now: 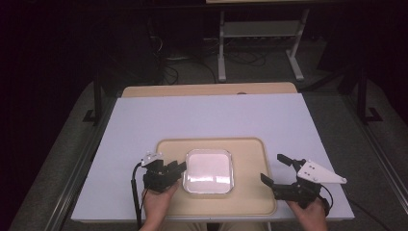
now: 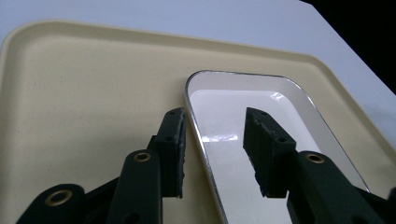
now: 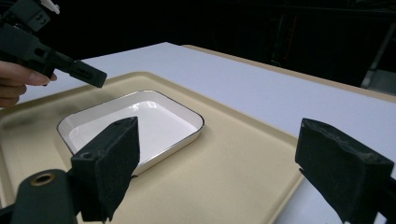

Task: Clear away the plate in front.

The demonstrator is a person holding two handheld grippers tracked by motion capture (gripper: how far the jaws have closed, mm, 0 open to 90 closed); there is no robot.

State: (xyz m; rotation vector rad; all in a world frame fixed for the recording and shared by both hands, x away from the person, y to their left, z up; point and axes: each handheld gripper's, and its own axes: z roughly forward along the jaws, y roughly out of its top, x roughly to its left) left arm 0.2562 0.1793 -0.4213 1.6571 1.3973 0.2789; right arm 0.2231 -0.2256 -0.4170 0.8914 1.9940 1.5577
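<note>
1. left gripper (image 1: 180, 168) sits at the white dish's (image 1: 208, 171) left edge, jaws parted, one outside the rim and one over the inside, neither pad pressing on it.
2. right gripper (image 1: 274, 168) hovers at the tray's (image 1: 250, 202) right edge with jaws spread wide and nothing between them.
3. the dish lies flat in the middle of the tan tray.
4. the tray rests on the white table (image 1: 211, 115), near the front edge.

From my left gripper's camera, the white dish (image 2: 261, 116) ran off the bottom edge, its near corners cut away. My right jaw pad (image 3: 343, 170) hid the tray's (image 3: 243, 168) near right corner.
</note>
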